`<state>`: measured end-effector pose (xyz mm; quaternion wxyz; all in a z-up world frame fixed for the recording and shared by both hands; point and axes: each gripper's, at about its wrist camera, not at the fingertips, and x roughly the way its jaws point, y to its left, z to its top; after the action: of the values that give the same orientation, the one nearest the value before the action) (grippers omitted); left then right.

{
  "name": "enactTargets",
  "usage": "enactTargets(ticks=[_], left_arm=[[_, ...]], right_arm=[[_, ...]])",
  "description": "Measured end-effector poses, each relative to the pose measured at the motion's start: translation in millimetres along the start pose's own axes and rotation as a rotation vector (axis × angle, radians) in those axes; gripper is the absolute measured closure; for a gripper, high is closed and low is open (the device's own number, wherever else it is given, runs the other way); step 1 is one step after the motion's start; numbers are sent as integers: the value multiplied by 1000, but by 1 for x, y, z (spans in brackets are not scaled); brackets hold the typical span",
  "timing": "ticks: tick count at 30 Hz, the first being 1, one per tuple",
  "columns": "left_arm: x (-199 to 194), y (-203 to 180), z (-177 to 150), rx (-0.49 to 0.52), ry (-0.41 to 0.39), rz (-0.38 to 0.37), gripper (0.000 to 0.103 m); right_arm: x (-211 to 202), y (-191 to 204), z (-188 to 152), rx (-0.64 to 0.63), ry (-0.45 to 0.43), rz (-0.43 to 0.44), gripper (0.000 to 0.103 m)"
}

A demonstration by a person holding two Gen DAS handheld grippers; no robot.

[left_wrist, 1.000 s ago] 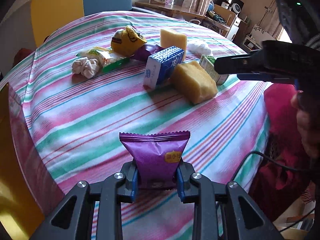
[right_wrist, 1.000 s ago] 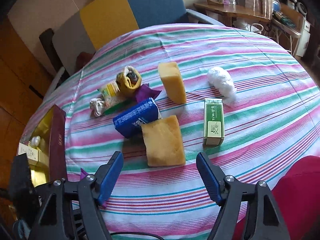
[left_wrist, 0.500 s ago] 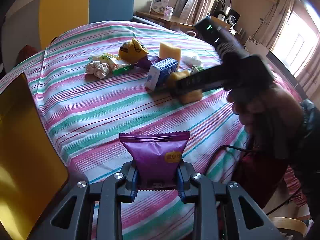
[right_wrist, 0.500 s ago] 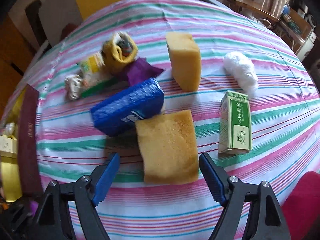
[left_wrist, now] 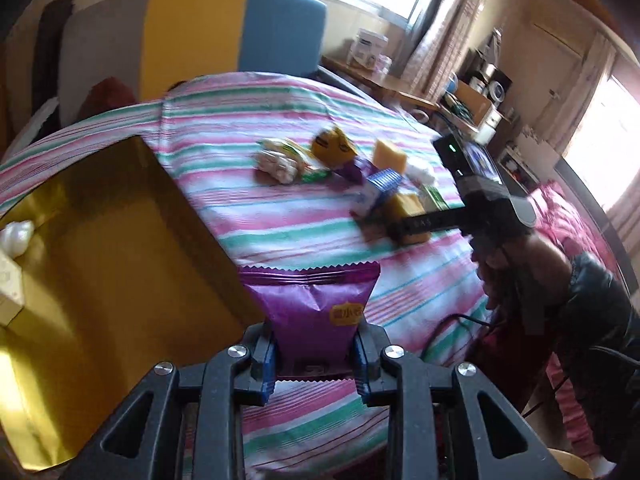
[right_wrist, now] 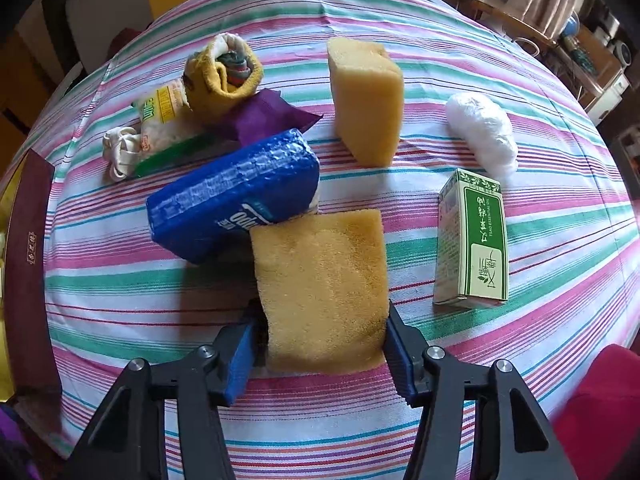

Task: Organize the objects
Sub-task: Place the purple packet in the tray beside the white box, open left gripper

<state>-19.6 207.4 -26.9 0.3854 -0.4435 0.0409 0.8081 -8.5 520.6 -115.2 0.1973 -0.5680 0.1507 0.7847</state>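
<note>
Here the left gripper has its blue pads pressed against both sides of a purple snack packet, which stands upright between them with its crimped top edge uppermost. Just to the left of those jaws lies an open gold box, holding a white wad at its far left; the striped tablecloth stretches ahead and to the right. The right gripper straddles the near end of a yellow sponge lying flat on the cloth: the right pad meets its edge, while a thin dark gap shows at the left pad, so whether the grip is made cannot be told. Touching the sponge's far left corner is a blue tissue pack, tilted. To the right of the jaws, apart from the sponge, lies a green carton, and beyond it a white plastic bundle. Straight ahead, farther off, a second sponge stands on edge. Ahead and to the left cluster a purple wrapper, a rolled yellow cloth, a noodle packet and a white scrunchie.
</note>
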Motion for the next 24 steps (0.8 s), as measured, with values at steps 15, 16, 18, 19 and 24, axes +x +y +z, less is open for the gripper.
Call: enactTargets(ticks=[15,16,18,19,24], left_arm=[[-49,182,-27,-381,12,458,74],[-47,190,-27,-388,16,476,73],[-43,204,-27,-399,22,511,72],[-40,208,-28,-402,27,523,69],[-33,216,-31,-368,25,551,64]], right_arm=[[-6,21,-9,-48,-21,-48,46],[-6,21,-9,-47,-21,-48,46],[-6,21,-9,-48,-21,-48,46],[-5,19,-8,-48,-21,-48,46],[-5,22,-8,-48,-21,-50,46]])
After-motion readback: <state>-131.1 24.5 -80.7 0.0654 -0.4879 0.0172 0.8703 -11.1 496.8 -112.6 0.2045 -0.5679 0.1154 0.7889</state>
